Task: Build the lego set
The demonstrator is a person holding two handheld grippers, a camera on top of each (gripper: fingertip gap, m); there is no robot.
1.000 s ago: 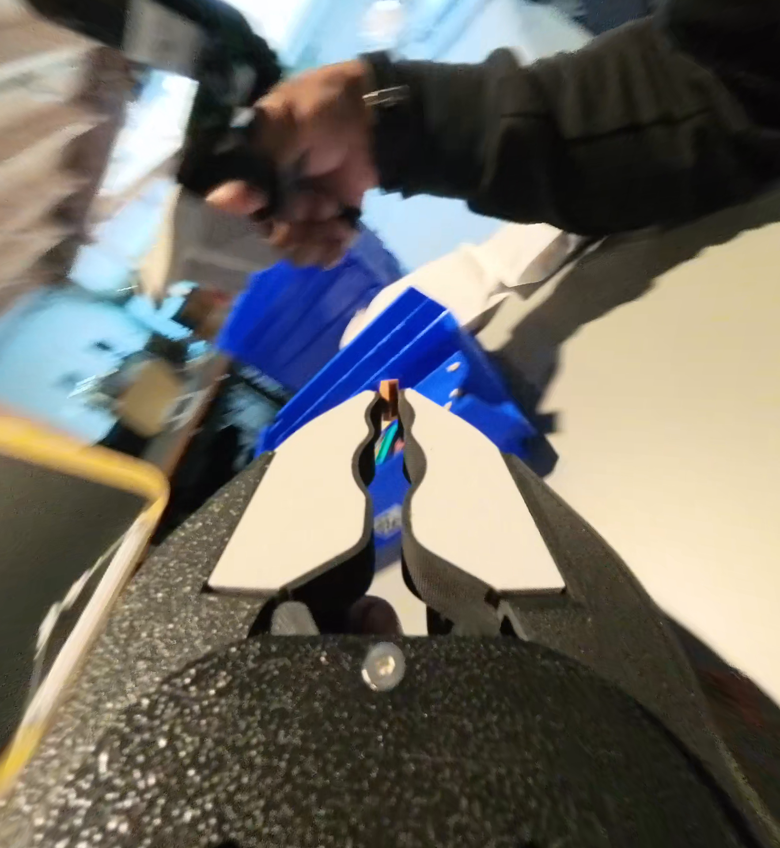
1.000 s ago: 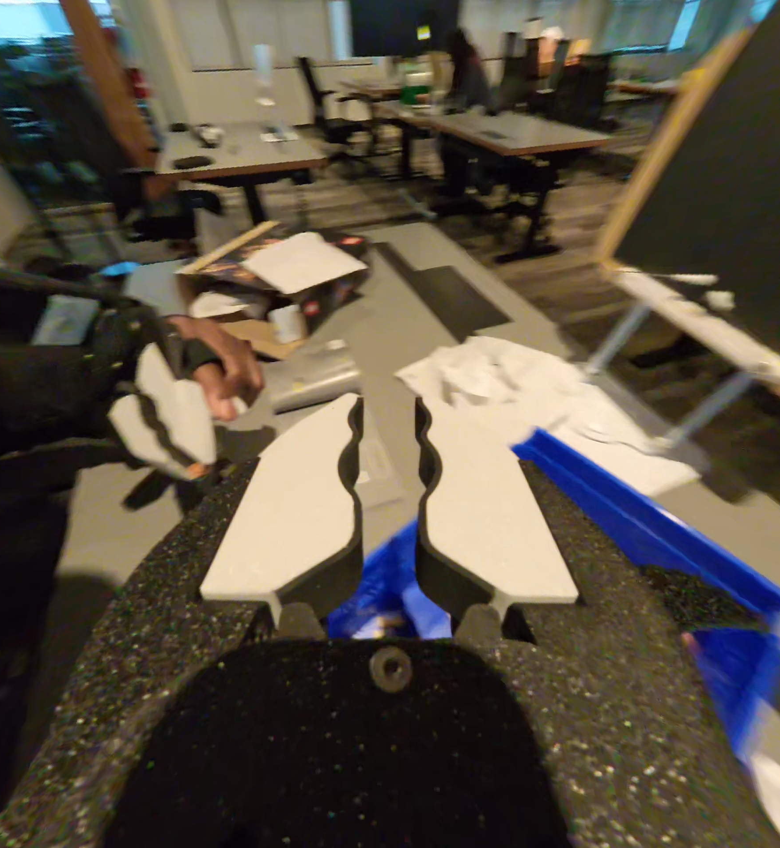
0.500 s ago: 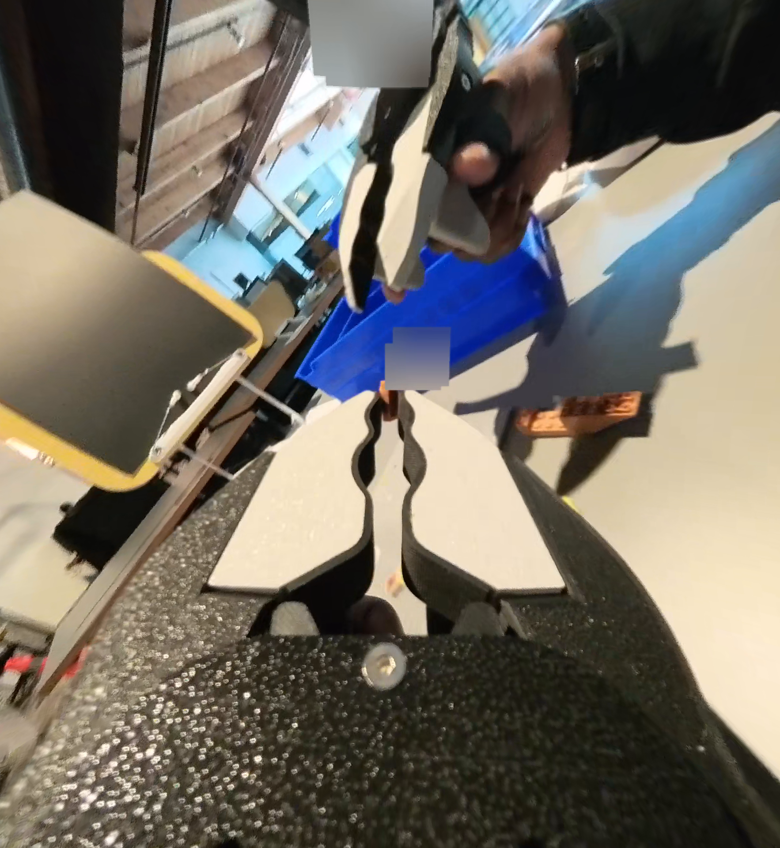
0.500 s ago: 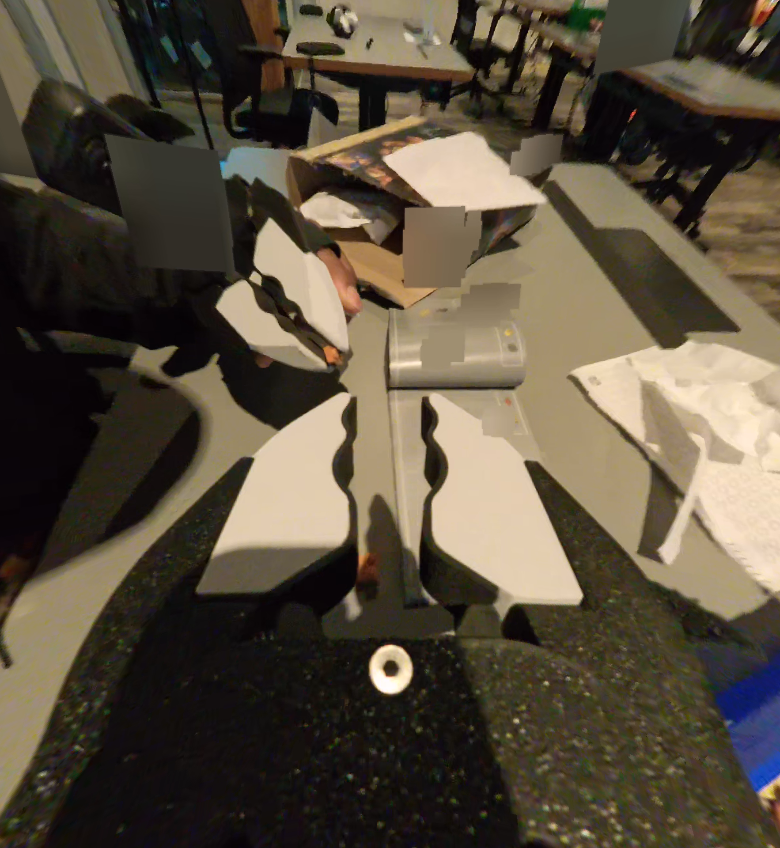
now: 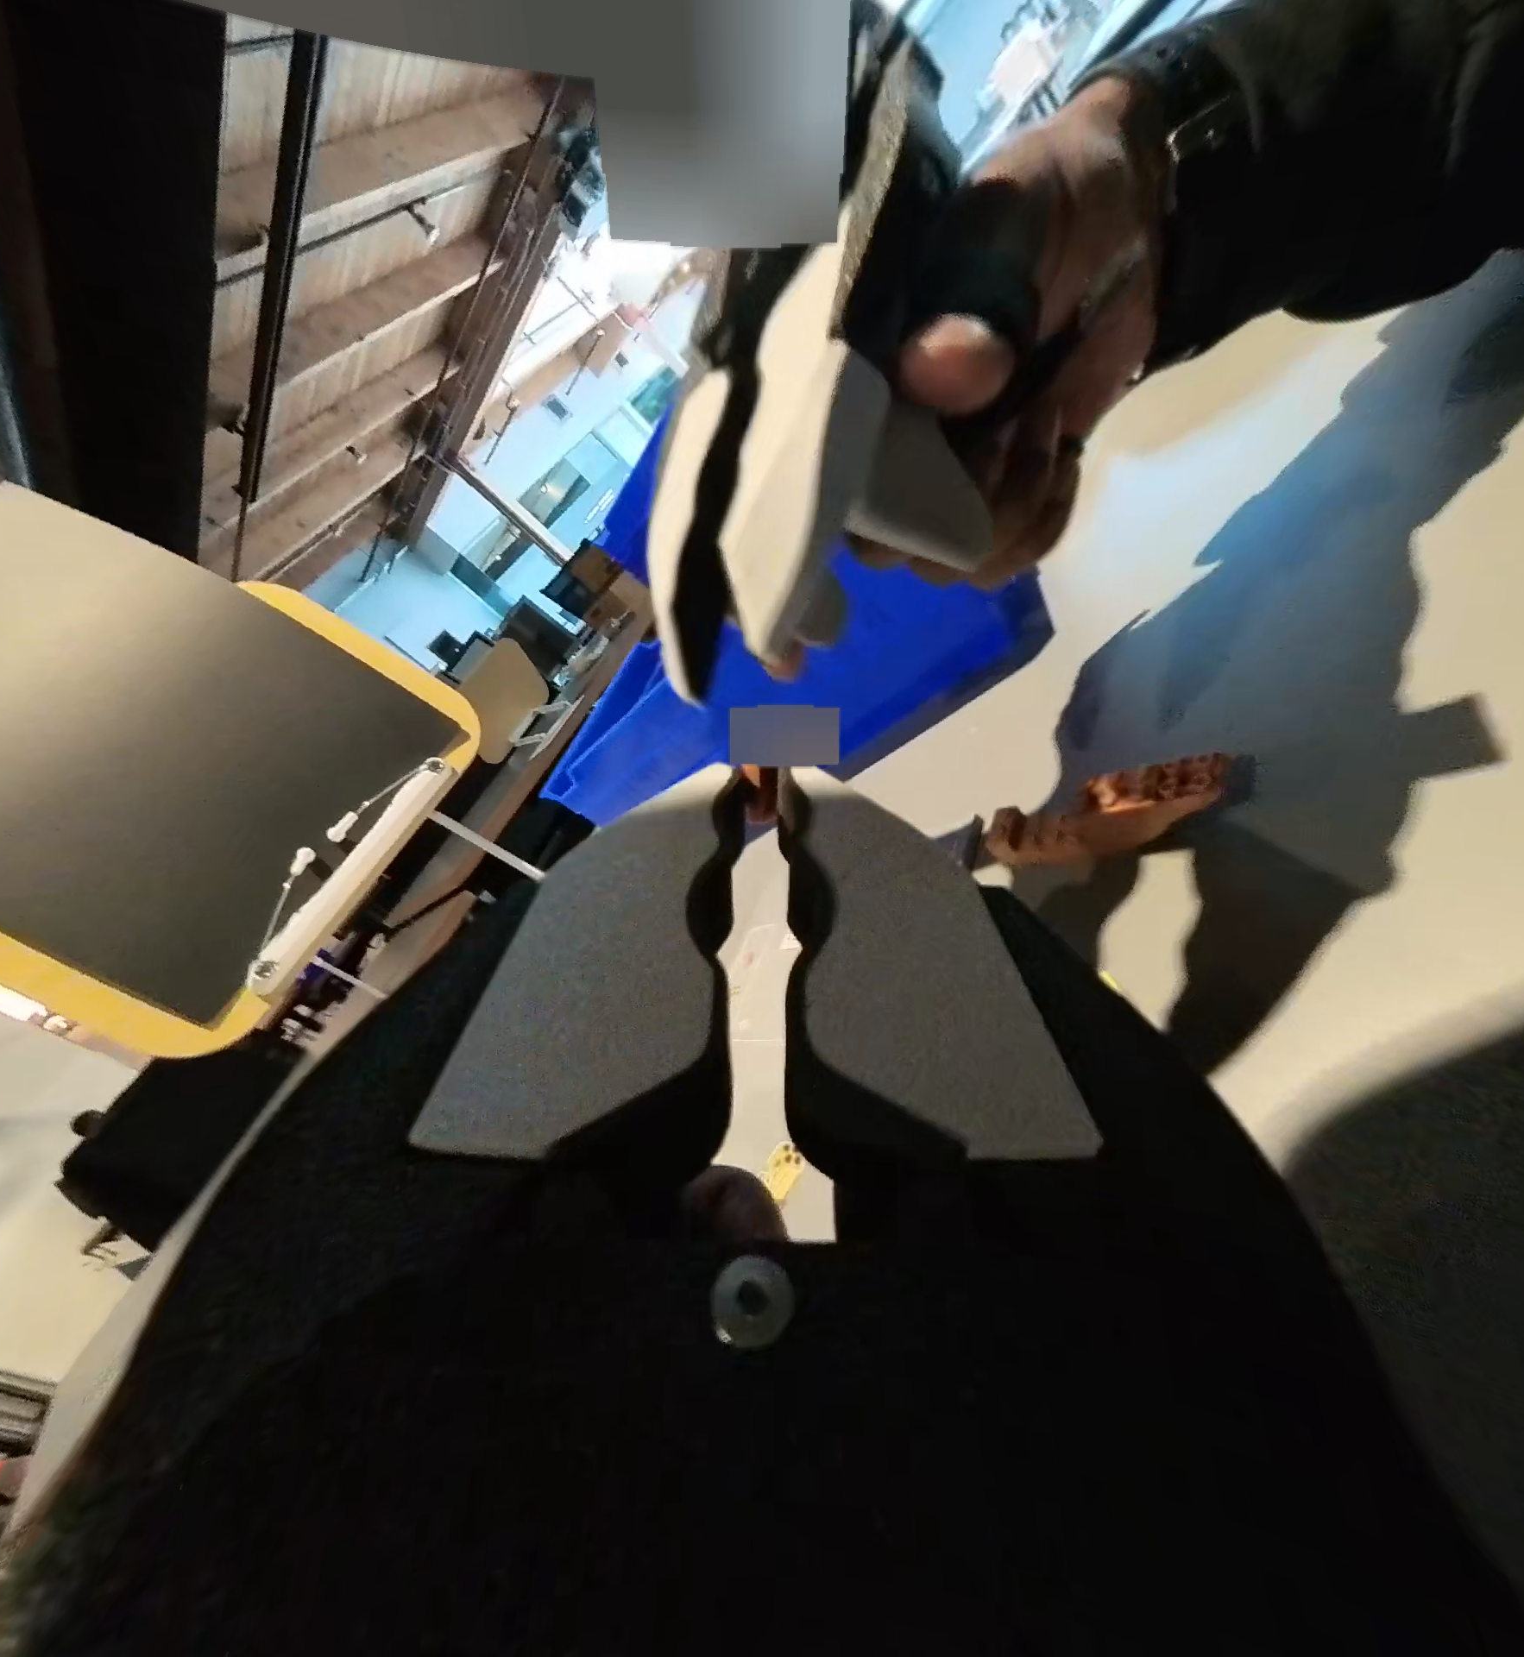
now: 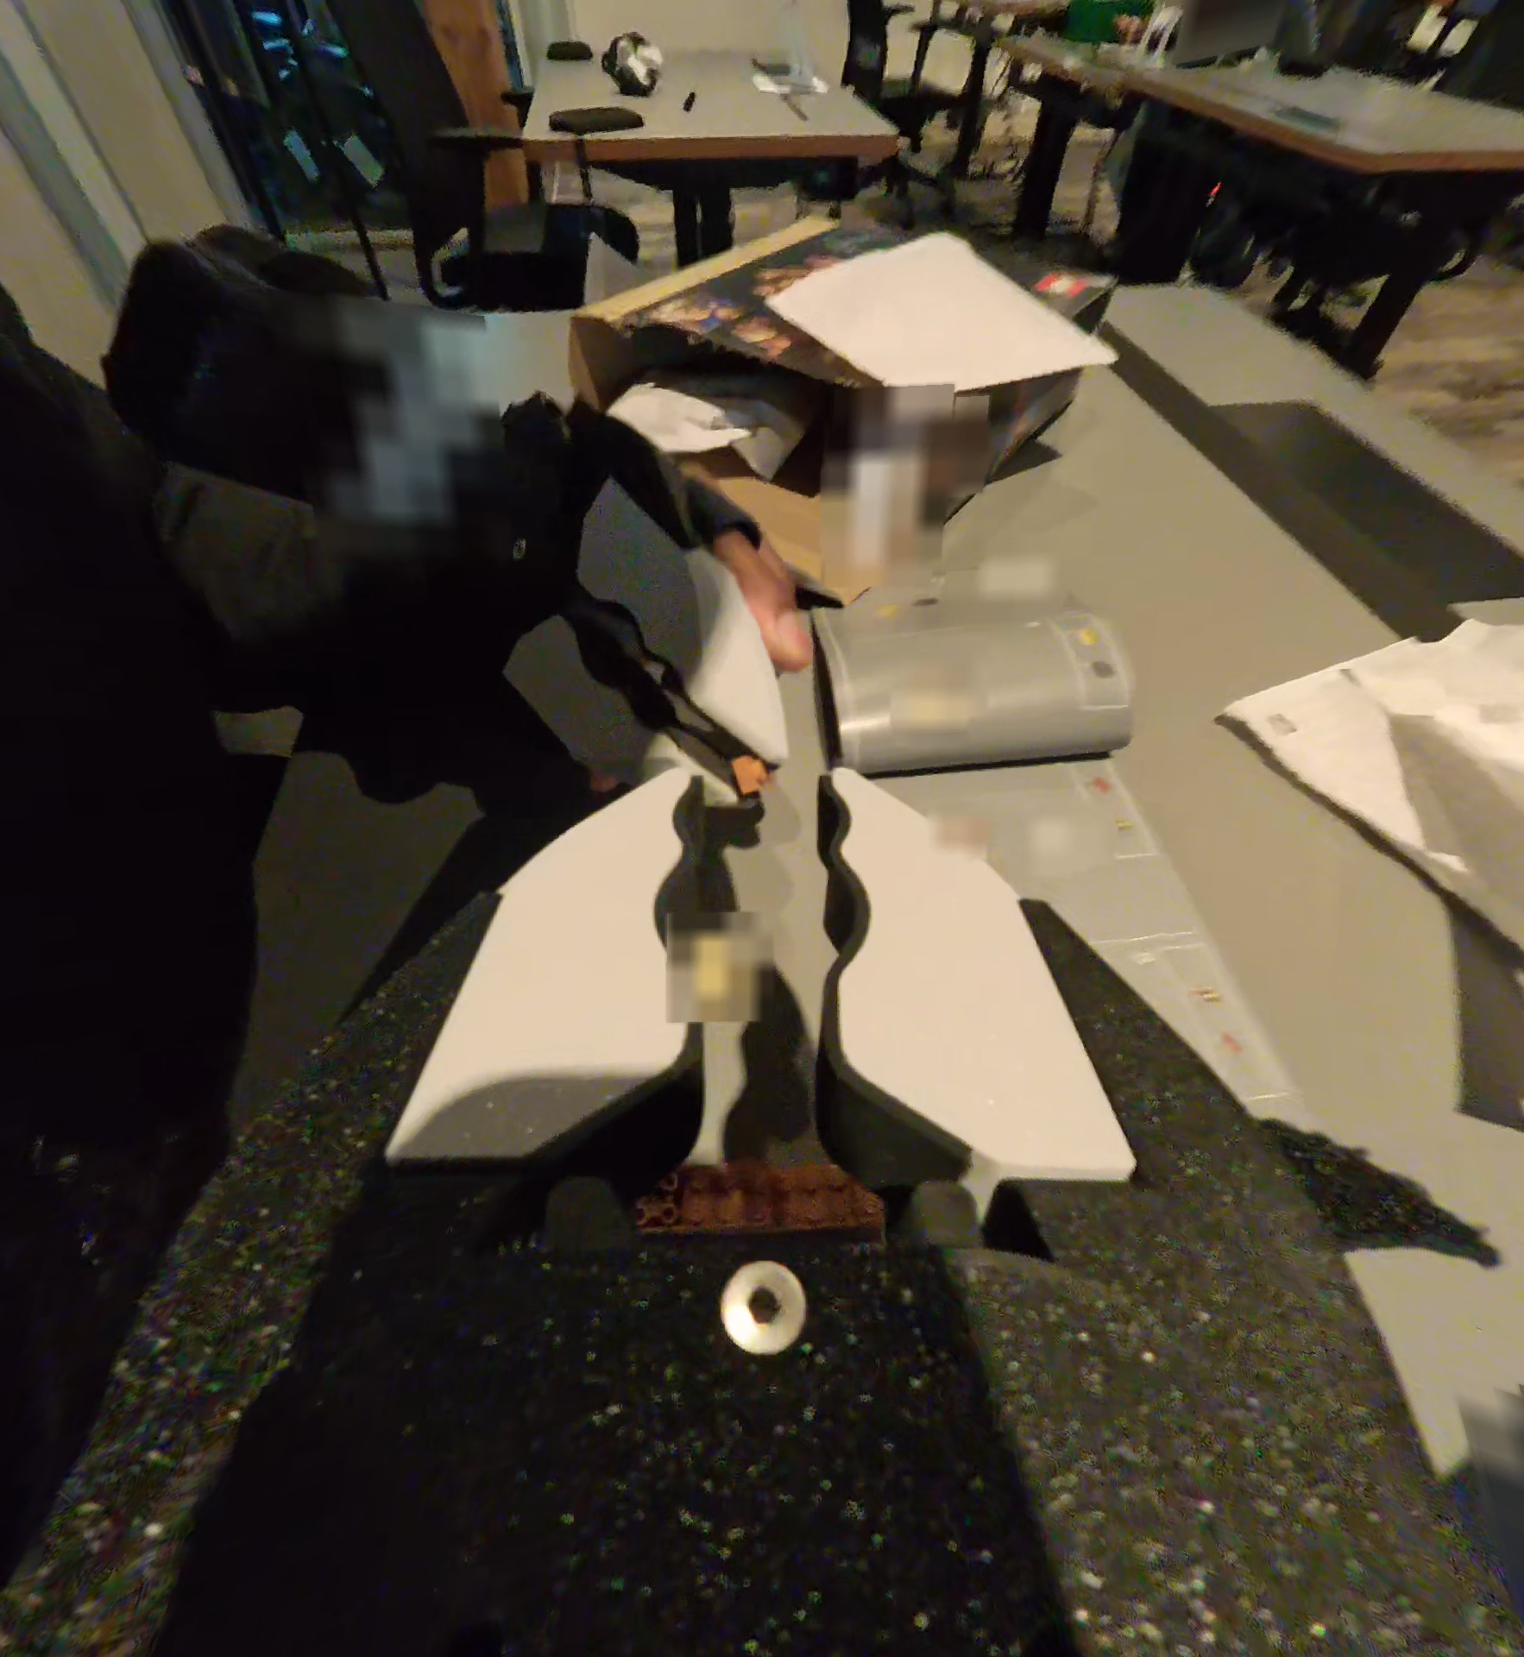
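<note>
My left gripper (image 5: 760, 789) is shut on a small orange lego piece (image 5: 758, 801), held above the grey table. In the right wrist view that piece (image 6: 748, 773) sits just in front of my right gripper (image 6: 754, 793), which is open and empty. The right gripper also shows in the left wrist view (image 5: 736, 663), held by a hand just above the left fingertips. A brown studded lego plate (image 5: 1117, 807) lies on the table. In the right wrist view it (image 6: 767, 1201) shows below, behind the finger bases.
A blue bin (image 5: 875, 681) stands behind the grippers. A curled grey instruction booklet (image 6: 974, 690), an open cardboard box (image 6: 830, 359) and crumpled white paper bags (image 6: 1413, 762) lie on the table (image 6: 1234, 502). A small yellow piece (image 5: 783, 1170) lies below the left gripper. Less than 4 cm separates the two grippers' tips.
The two grippers have come closer together, tips nearly meeting. The right gripper has swung from the blue bin over to the brown plate, which now shows under it. The left gripper keeps its orange piece.
</note>
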